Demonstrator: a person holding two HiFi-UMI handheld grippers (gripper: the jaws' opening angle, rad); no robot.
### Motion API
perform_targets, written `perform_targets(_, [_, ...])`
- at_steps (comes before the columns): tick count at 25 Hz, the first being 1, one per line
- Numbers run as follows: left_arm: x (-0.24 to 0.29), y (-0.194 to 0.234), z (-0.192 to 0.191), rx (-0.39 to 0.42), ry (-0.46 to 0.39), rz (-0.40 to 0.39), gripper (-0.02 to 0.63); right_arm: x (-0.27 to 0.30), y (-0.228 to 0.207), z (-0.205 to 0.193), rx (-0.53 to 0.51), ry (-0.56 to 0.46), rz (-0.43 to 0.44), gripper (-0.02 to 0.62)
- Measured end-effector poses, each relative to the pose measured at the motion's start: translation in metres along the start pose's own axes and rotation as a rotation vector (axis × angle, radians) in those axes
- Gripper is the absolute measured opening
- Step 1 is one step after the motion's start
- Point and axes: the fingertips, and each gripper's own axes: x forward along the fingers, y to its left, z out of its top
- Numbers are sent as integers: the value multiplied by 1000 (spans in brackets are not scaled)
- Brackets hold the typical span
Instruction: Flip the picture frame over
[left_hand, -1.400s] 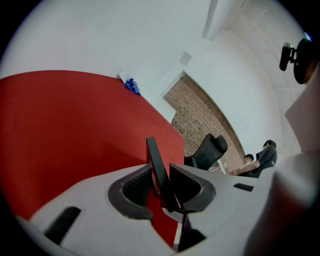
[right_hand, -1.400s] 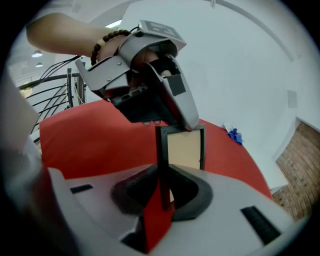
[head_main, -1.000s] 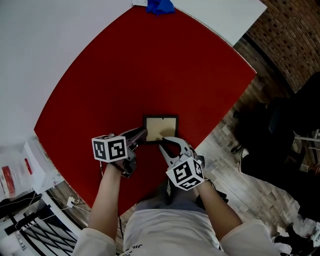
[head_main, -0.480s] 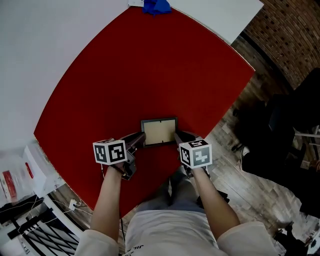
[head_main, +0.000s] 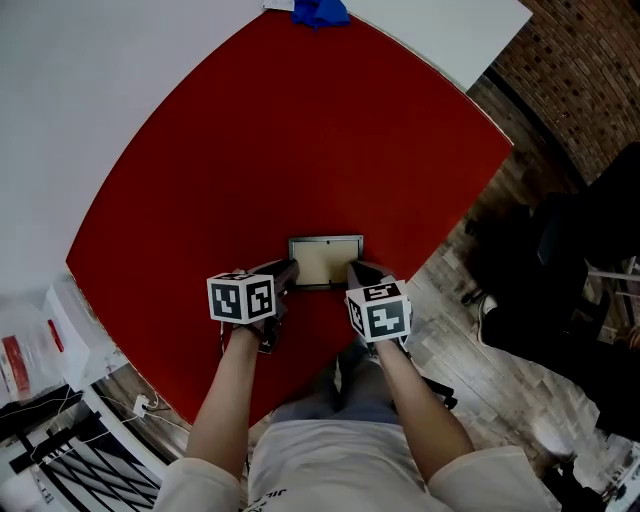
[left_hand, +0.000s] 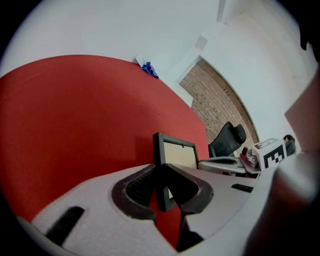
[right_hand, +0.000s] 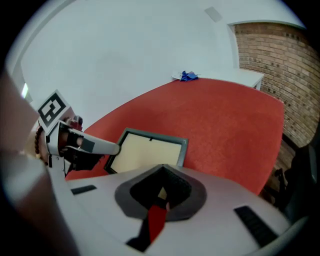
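A small dark-rimmed picture frame (head_main: 325, 260) with a cream panel facing up is near the front edge of the red cloth (head_main: 300, 130). My left gripper (head_main: 286, 272) is shut on its left rim. In the left gripper view the rim (left_hand: 161, 170) stands between the pads of the left gripper (left_hand: 163, 189). My right gripper (head_main: 354, 270) is at the frame's right near corner. In the right gripper view the frame (right_hand: 147, 150) lies just beyond the right gripper (right_hand: 161, 194), whose jaws stand narrow with a sliver of cream panel between them. The frame's near edge is hidden behind that gripper's body.
A blue object (head_main: 320, 12) lies at the table's far corner, beyond the cloth. A black office chair (head_main: 590, 260) stands on the wooden floor to the right. Clutter and cables (head_main: 40, 420) sit low on the left. The cloth's front edge runs just below the grippers.
The right gripper, open a second ago at the frame's near side, has rolled, moved to the frame's right corner and closed there. The left gripper sank slightly, still holding the left rim.
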Motion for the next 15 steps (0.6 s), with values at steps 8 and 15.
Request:
perform_targets(8, [11,13,-6,129,36,158,74,10,-1,-3,-92,31,-52,3])
perform_targets(15, [15,15,-6,188,31,242,66,15,8,0,-154,32,-59,3])
